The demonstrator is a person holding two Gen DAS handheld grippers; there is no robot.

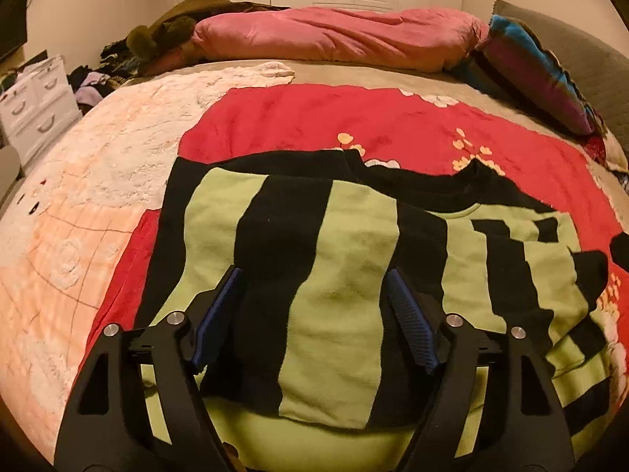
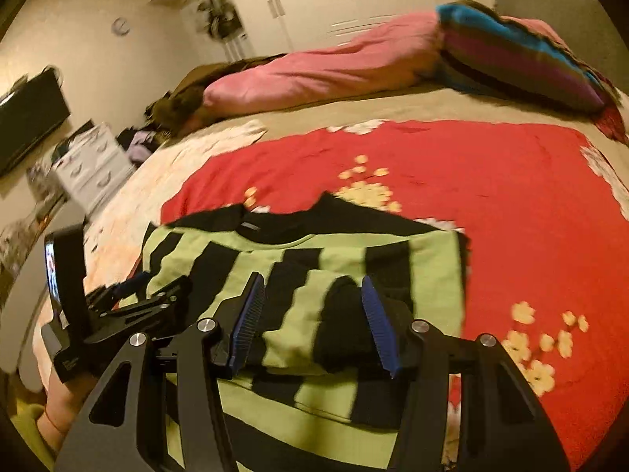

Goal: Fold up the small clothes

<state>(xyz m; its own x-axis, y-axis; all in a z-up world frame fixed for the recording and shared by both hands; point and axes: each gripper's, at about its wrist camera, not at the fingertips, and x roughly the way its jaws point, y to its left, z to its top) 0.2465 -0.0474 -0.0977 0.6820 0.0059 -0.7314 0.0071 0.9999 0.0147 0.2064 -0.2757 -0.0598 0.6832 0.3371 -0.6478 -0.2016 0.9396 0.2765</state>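
Observation:
A green and black striped sweater lies flat on the red flowered blanket, with a sleeve folded across its body. My left gripper hovers over the folded part, jaws wide apart, pads clear of the cloth. In the right wrist view the same sweater shows its other sleeve folded inward, ending in a black cuff. My right gripper stands open with that cuff lying loose between the fingers. The left gripper appears at the sweater's left edge.
The red blanket covers a wide bed. A pink duvet and a striped pillow lie along the far side. White drawers and a clothes pile stand left of the bed. A person's arm is at the lower left.

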